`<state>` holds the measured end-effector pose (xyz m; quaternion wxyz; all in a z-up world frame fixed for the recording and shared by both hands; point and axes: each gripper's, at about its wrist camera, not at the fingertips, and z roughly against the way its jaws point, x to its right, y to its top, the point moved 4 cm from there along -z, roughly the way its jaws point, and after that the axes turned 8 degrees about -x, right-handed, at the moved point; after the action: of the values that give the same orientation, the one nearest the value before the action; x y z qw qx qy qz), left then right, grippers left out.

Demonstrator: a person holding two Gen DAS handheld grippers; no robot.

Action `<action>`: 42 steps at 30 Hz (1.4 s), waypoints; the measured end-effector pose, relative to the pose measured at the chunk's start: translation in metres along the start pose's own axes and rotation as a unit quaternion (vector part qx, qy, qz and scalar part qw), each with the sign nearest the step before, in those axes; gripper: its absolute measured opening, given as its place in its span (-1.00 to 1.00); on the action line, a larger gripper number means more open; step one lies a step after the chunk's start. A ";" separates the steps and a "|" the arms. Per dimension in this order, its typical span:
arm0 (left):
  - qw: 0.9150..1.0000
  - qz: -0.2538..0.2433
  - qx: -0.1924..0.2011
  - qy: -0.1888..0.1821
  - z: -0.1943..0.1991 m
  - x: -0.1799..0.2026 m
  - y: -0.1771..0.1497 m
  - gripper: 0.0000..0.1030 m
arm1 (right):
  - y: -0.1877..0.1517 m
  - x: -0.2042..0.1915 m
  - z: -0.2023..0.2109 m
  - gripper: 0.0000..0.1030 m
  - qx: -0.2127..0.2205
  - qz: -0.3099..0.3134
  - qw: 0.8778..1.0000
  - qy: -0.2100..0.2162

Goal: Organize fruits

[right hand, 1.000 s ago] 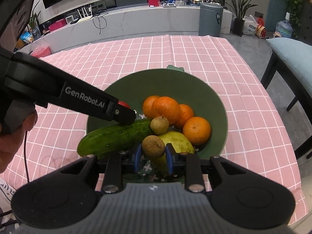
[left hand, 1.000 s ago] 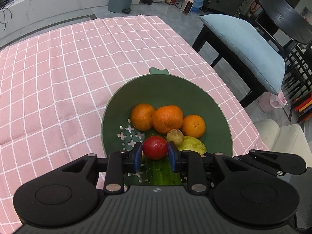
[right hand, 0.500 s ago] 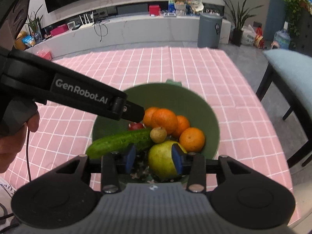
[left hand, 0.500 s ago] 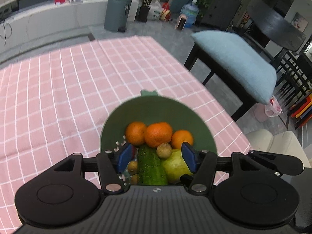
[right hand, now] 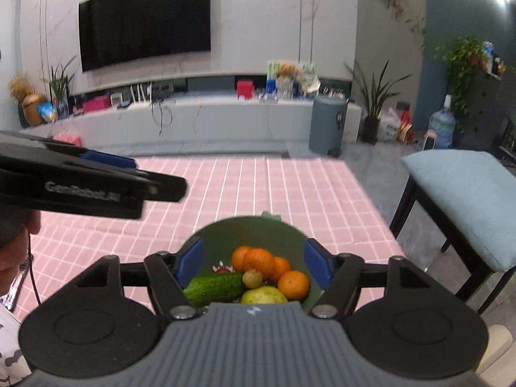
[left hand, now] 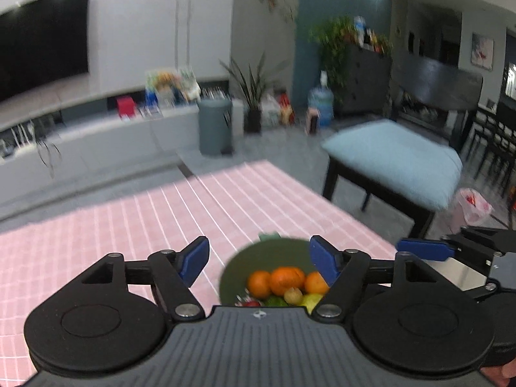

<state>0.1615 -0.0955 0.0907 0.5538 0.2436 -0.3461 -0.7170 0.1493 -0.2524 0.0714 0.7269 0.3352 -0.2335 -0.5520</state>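
A dark green bowl [right hand: 258,232] sits on the pink checked tablecloth [right hand: 290,193]. It holds several oranges [right hand: 258,259], a cucumber [right hand: 216,287], a small brown fruit [right hand: 252,278], a yellow-green pear [right hand: 262,295] and a red tomato [right hand: 222,270], mostly hidden. The bowl also shows in the left wrist view [left hand: 238,267], with oranges [left hand: 287,279]. My left gripper [left hand: 259,259] is open and empty, raised above the bowl. My right gripper [right hand: 253,259] is open and empty, also raised above it. The left gripper shows at the left of the right wrist view [right hand: 96,180].
A black bench with a light blue cushion [right hand: 464,193] stands right of the table. A grey bin [right hand: 327,124], plants and a low TV unit [right hand: 193,119] stand beyond the table's far edge. The right gripper shows at the right edge of the left view [left hand: 451,251].
Both grippers let go of their fruit into the bowl, opened wide, and have risen and tilted up away from it. The tomato and small brown fruit now lie in the bowl.
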 end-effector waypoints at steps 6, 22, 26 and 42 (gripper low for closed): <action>0.998 -0.003 0.048 0.032 0.030 0.005 -0.013 0.68 | -0.014 0.002 0.031 0.52 0.041 -0.030 0.999 0.004; 0.994 -0.029 0.015 0.104 0.030 0.014 -0.083 0.69 | -0.069 -0.015 0.036 0.73 0.051 -0.045 0.998 0.014; 0.992 -0.038 -0.006 0.119 0.022 0.017 -0.098 0.70 | -0.081 -0.019 0.024 0.73 0.032 -0.058 0.998 0.013; 0.989 -0.011 -0.072 0.132 0.005 0.011 -0.126 0.70 | -0.101 -0.026 0.009 0.79 0.014 -0.052 0.999 0.005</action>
<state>0.0756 -0.0864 -0.0024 0.6026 0.2993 -0.2146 -0.7080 0.0702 -0.2467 0.0028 0.6937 0.3594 -0.2196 -0.5843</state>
